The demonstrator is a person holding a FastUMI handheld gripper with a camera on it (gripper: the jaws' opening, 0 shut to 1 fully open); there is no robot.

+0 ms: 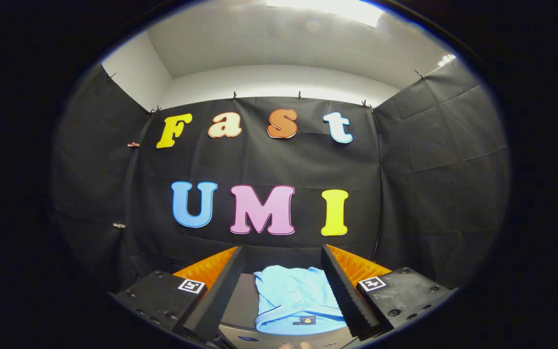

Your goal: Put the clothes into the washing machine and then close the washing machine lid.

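Observation:
A light blue folded shirt point(294, 300) with a buttoned collar lies on a grey surface point(241, 303), down between my two fingers. My gripper point(283, 259) is open, its fingers spread wide to either side of the shirt and touching nothing. The fingertips point(236, 257) point toward the booth's back wall, above the shirt's far edge. A dark curved edge point(259, 339) of some appliance shows just below the shirt; I cannot tell whether it is the washing machine.
Black cloth walls close the booth at the back and on both sides. A white ceiling with a bright lamp point(327, 9) lies overhead.

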